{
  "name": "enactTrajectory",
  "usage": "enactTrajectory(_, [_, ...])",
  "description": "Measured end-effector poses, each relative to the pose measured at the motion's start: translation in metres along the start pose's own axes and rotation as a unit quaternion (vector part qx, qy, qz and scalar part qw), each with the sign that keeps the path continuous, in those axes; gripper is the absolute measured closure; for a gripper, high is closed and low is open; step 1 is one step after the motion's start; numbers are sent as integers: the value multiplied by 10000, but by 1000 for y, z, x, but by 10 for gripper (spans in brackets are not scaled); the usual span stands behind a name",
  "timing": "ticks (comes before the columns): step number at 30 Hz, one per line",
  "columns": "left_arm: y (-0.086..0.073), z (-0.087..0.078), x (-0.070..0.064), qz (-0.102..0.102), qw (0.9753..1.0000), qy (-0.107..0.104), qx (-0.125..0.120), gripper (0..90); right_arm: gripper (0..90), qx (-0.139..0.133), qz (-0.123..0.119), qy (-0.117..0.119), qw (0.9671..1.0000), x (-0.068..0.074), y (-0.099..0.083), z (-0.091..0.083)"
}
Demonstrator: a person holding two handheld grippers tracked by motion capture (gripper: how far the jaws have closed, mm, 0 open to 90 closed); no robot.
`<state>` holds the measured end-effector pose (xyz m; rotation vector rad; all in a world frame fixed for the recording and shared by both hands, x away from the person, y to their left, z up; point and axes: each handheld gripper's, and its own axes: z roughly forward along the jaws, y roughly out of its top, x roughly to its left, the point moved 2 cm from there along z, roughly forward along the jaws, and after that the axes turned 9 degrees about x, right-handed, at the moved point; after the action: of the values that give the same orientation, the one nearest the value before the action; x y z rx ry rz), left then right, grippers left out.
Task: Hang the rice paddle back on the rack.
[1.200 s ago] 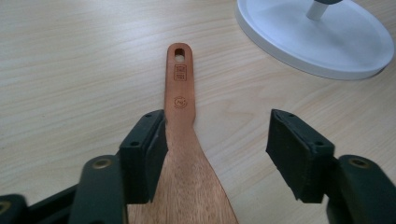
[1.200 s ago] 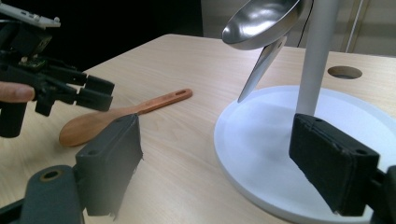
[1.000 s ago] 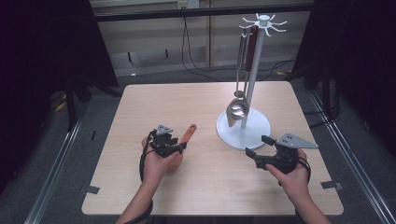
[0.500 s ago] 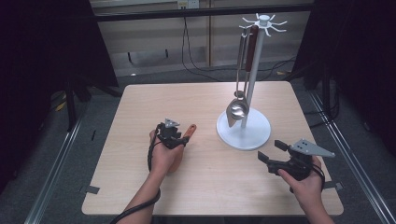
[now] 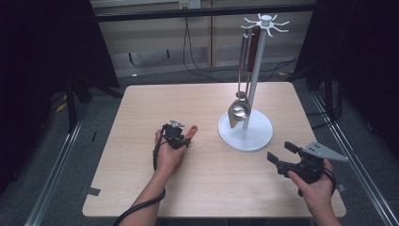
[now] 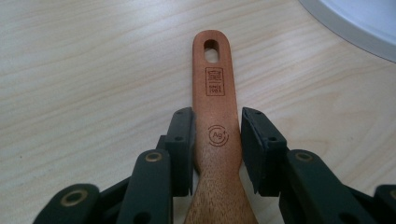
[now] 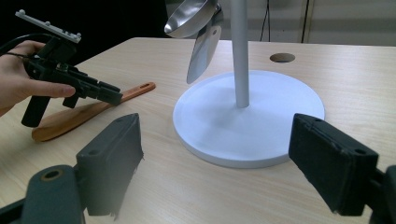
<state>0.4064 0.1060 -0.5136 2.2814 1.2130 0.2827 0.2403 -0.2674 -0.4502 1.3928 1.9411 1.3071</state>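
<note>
Left gripper (image 6: 217, 144) straddles the wooden spatula (image 6: 215, 121) handle lying flat on the table (image 5: 141, 188) left of the white stand (image 5: 245, 132), jaws narrow but not yet clamped; right gripper (image 5: 282, 157) wide, empty near-right; lift and hanging remain.

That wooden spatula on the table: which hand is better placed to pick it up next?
Left. The left gripper already has its fingers on either side of the wooden spatula handle. The right gripper hangs open, far off past the white stand.
</note>
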Motion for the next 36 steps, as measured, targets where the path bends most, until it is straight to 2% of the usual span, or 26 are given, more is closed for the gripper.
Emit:
enactTrajectory(1, [-1, 0, -2, -99, 9999, -12, -71, 656, 174, -3, -2, 2, 10000, 0, 0, 1])
enactTrajectory(2, [-3, -2, -1, -7, 10000, 0, 7, 656, 174, 0, -26, 17, 10000, 1, 1, 2])
enactTrajectory(5, [-9, -6, -2, 23, 10000, -46, -2, 656, 174, 13, -73, 64, 10000, 3, 3, 6])
enactTrajectory(10, [-23, -16, -3, -25, 9999, -169, 13, 655, 174, 66, -143, 190, 9997, 10, 8, 18])
enactTrajectory(18, [-44, -32, -2, -55, 9998, -177, 7, 655, 174, 129, -360, 459, 9982, 22, 19, 45])
enactTrajectory(20, [-48, -35, -2, -59, 9997, -209, 72, 655, 174, 145, -388, 505, 9979, 24, 20, 50])
enactTrajectory(22, [-49, -36, -2, -22, 9997, -224, 118, 655, 174, 175, -395, 542, 9976, 26, 20, 54])
enactTrajectory(24, [-48, -36, -2, -82, 9998, -182, 95, 652, 174, 178, -400, 570, 9974, 26, 21, 55])
enactTrajectory(26, [-46, -33, -1, -152, 9998, -115, 21, 597, 174, 175, -410, 557, 9975, 26, 21, 54])
enactTrajectory(28, [-42, -31, -1, -89, 9999, -96, 9, 569, 174, 166, -391, 538, 9976, 26, 20, 52])
enactTrajectory(31, [-35, -27, -1, -72, 9999, -17, -84, 526, 174, 156, -358, 485, 9981, 22, 18, 45])
enactTrajectory(36, [-21, -17, -1, 4, 10000, -21, -18, 507, 174, 116, -230, 272, 9993, 10, 11, 26])
